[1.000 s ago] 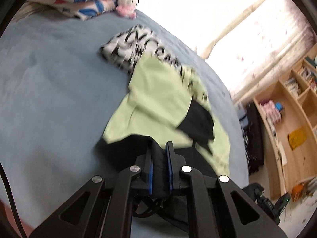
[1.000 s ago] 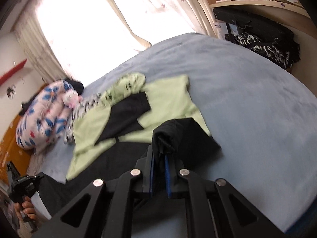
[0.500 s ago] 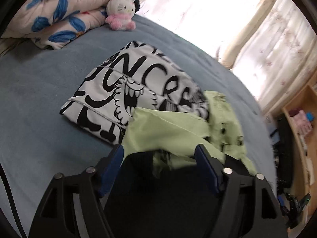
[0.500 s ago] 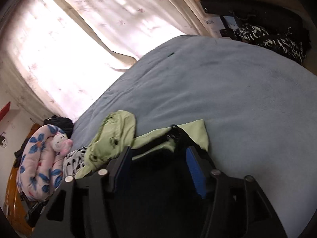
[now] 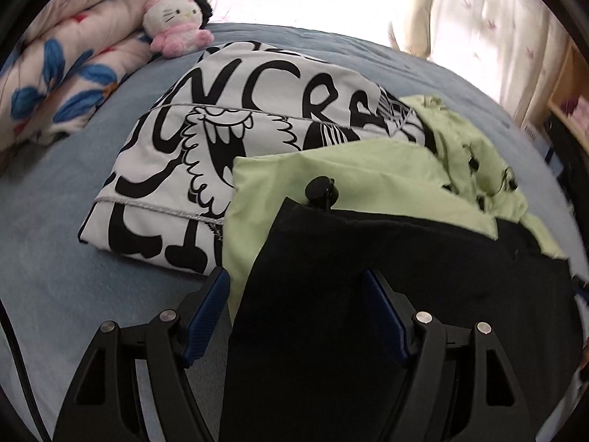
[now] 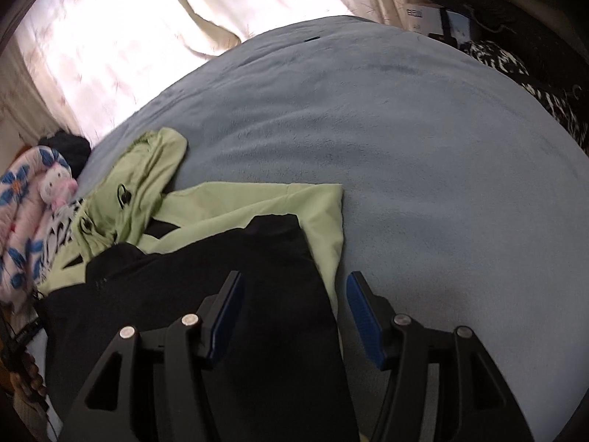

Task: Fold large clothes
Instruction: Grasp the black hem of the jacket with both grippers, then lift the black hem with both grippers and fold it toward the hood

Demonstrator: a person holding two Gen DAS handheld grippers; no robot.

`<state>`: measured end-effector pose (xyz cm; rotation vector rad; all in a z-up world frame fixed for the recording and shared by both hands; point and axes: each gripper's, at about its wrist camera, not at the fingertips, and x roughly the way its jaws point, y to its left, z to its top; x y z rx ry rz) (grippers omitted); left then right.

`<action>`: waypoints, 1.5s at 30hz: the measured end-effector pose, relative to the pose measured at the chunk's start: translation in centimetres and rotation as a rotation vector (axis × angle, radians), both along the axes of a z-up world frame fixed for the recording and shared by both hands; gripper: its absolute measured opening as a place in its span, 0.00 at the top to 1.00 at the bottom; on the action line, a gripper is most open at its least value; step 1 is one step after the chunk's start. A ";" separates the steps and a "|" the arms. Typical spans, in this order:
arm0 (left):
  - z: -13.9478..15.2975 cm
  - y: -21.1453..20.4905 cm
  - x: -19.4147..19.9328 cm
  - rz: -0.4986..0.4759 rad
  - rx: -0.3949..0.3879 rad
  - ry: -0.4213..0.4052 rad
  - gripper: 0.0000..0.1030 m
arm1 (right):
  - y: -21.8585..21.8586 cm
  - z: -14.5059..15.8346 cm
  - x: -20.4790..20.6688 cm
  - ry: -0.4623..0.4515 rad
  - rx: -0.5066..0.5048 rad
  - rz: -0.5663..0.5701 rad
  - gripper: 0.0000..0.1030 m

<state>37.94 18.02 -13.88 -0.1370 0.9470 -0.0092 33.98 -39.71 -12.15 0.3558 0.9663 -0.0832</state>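
Note:
A light-green and black hooded garment lies on the blue bed, its black lower part folded up over the green part, with a black cord stopper at the fold's far edge. My left gripper is open and empty over the black fold's left corner. In the right wrist view the same garment lies with its green hood at the far left. My right gripper is open and empty over the black fold's right edge.
A folded white garment with black lettering lies under the green one's far left. A flowered quilt and a plush cat sit at the bed's head. The blue bedspread stretches to the right. Curtains and shelves stand beyond.
Both grippers carried the black hem forward over the green part, then opened and let it go. The hem now lies flat on the garment.

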 end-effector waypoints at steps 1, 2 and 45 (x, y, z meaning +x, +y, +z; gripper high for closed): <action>-0.1 -0.2 0.1 -0.003 0.012 0.001 0.29 | 0.1 -0.2 0.4 0.008 -0.010 0.005 0.44; -0.2 -0.4 0.3 -0.006 0.021 0.002 0.31 | 0.2 -0.5 0.8 0.018 -0.017 0.008 0.44; 3.7 -2.3 -0.2 0.064 0.108 -0.121 0.92 | 2.3 0.0 2.0 -0.031 -0.193 0.086 0.85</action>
